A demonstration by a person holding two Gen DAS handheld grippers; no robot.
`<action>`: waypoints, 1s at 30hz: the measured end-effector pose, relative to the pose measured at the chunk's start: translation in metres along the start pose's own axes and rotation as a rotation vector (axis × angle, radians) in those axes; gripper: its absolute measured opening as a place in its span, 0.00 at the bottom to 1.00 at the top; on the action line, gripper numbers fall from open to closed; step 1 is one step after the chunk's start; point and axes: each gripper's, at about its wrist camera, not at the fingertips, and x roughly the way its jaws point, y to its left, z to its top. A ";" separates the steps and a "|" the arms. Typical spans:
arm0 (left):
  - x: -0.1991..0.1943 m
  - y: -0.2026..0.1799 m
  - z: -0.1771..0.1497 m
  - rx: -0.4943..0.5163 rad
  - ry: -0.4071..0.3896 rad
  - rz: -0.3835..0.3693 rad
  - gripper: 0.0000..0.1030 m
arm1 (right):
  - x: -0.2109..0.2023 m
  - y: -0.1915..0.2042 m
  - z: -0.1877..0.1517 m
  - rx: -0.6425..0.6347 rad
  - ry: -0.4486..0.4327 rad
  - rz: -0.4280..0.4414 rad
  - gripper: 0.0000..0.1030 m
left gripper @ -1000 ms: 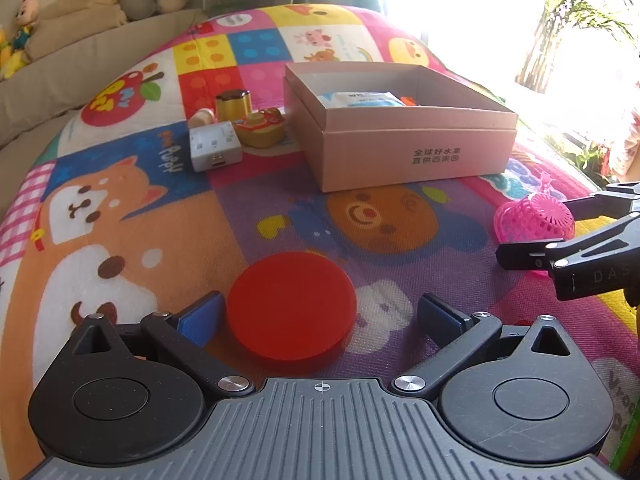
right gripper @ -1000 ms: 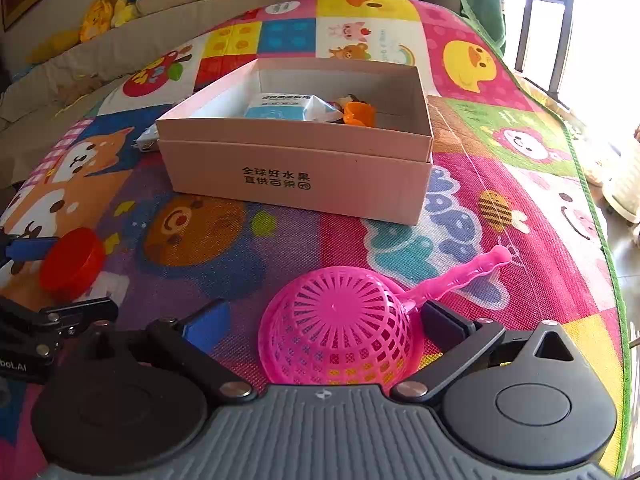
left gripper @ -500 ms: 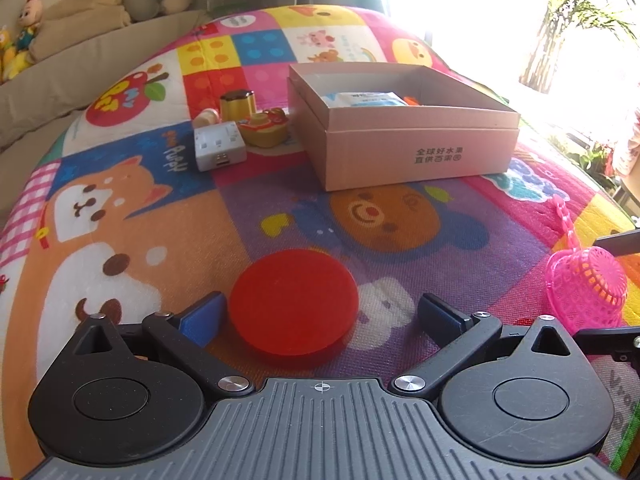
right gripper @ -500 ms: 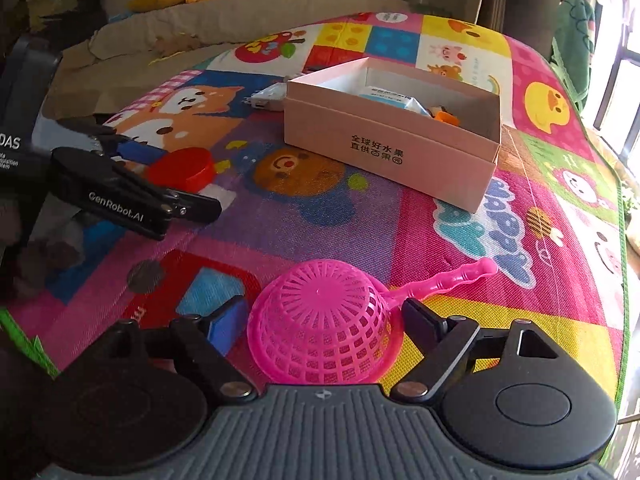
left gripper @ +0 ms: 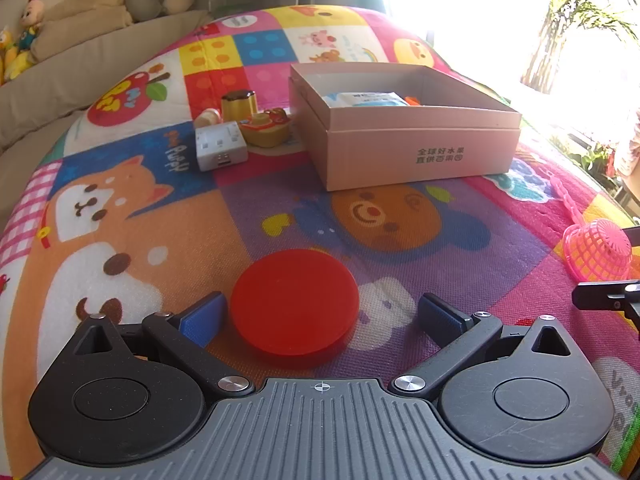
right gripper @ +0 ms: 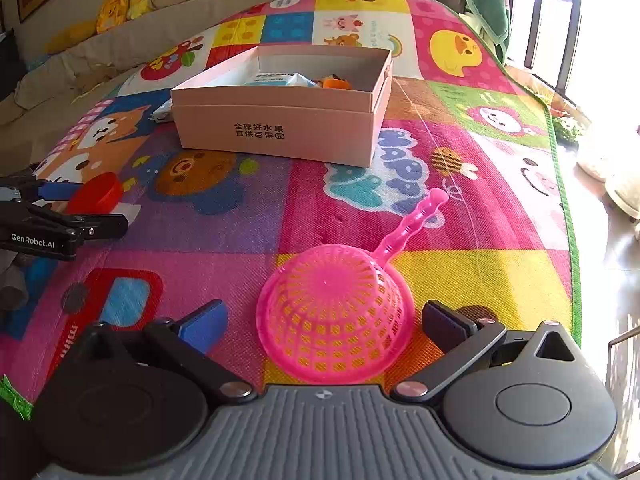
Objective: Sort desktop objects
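A flat red disc (left gripper: 294,306) lies on the play mat between the open fingers of my left gripper (left gripper: 320,318); neither pad clearly touches it. It also shows in the right wrist view (right gripper: 96,198). A pink plastic strainer (right gripper: 334,314) lies upside down on the mat between the open fingers of my right gripper (right gripper: 324,326), handle pointing away to the right. It also shows in the left wrist view (left gripper: 596,250). An open pink cardboard box (left gripper: 416,148) stands ahead, with a white-blue packet (left gripper: 366,99) and an orange item inside. The box also shows in the right wrist view (right gripper: 280,120).
Left of the box lie a white power adapter (left gripper: 220,145), a yellow toy boat (left gripper: 266,128), a gold-capped jar (left gripper: 239,105) and a small cream object (left gripper: 208,117). A beige sofa with plush toys (left gripper: 60,60) runs behind. The mat's right edge (right gripper: 564,200) meets bare floor.
My right gripper has drawn back and turned, with the strainer staying between its open fingers. My left gripper and the red disc have hardly moved.
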 end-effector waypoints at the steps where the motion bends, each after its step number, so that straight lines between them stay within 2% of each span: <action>1: 0.000 0.000 0.000 0.000 0.000 -0.001 1.00 | 0.003 0.006 0.002 -0.003 -0.012 -0.011 1.00; 4: 0.000 0.000 0.000 0.000 0.000 0.000 1.00 | 0.011 0.018 0.006 -0.024 -0.033 -0.033 0.98; 7: 0.000 0.000 0.000 0.001 0.001 0.001 1.00 | 0.010 0.024 0.009 -0.039 -0.046 -0.010 0.83; 18: -0.002 0.011 0.002 -0.072 -0.006 0.061 0.99 | -0.008 0.033 0.005 -0.079 -0.050 0.024 0.82; 19: -0.002 0.009 0.003 -0.068 -0.005 0.067 0.97 | -0.010 0.033 0.005 -0.082 -0.055 0.024 0.82; 24: -0.008 0.001 0.004 -0.032 -0.021 0.052 0.67 | -0.019 0.026 0.004 -0.068 -0.064 0.015 0.82; 27: -0.018 -0.006 0.009 0.002 -0.048 0.045 0.67 | -0.028 0.022 0.006 -0.065 -0.088 0.000 0.82; 30: -0.041 -0.012 0.031 0.042 -0.145 0.031 0.67 | -0.048 0.015 0.015 -0.056 -0.156 -0.012 0.81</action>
